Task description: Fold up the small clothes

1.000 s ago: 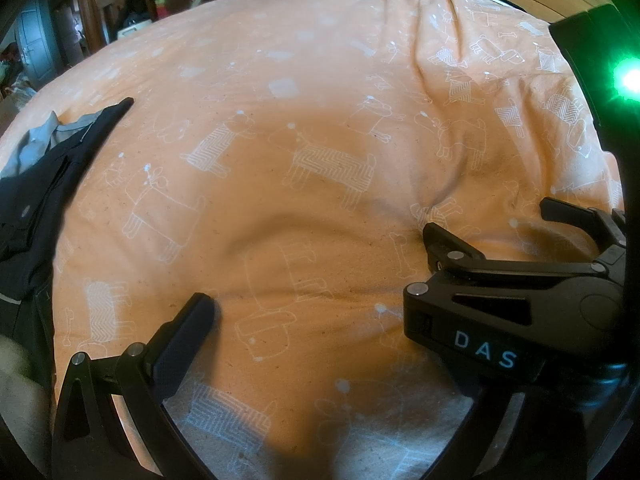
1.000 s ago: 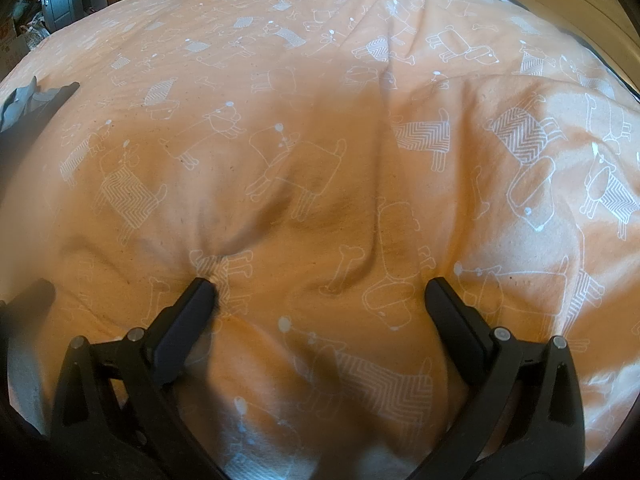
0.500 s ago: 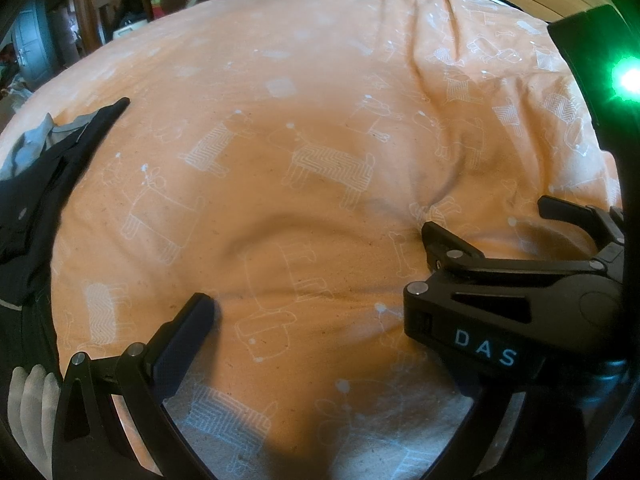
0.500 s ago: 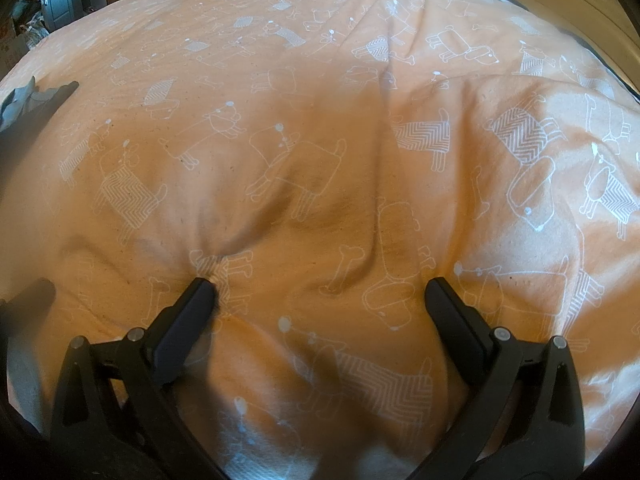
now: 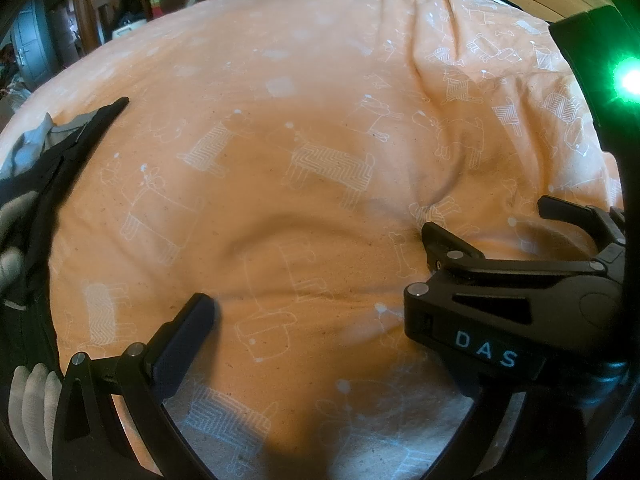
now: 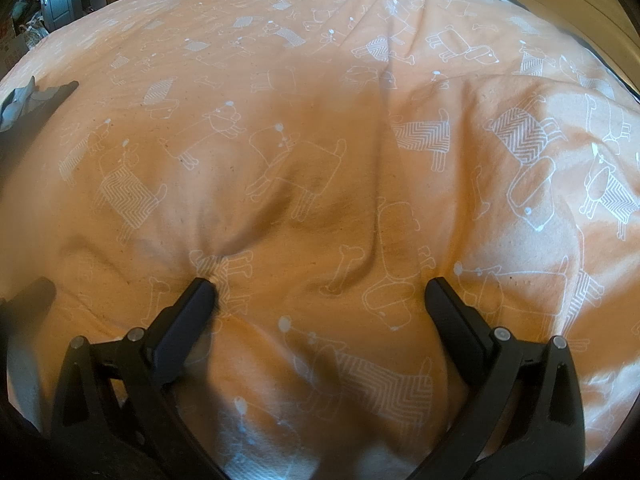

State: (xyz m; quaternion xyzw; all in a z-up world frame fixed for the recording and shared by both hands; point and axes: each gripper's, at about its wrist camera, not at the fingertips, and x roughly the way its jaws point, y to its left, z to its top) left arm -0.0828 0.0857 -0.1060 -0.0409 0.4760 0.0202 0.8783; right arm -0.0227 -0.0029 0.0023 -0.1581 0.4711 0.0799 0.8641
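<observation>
At far left of the bed cover [image 5: 304,92], dark garment [image 5: 44,168] lies bunched, gloved fingers [image 5: 12,216] touching it. Left hand-held gripper [image 5: 316,300] and right hand-held gripper [image 6: 320,292]: both wide open, empty, pressing bedding. Risk: closing now pinches cover, not clothing.

The dark garment [image 5: 44,168] ran off the left edge of the left wrist view, so its full shape could not be told; in the right wrist view only its far corner [image 6: 48,98] showed. A gloved hand [image 5: 30,412] was cut off at the near left. The left gripper's right finger was hidden behind the right gripper [image 5: 492,224]. The far room clutter [image 5: 132,8] was too blurred to name.
</observation>
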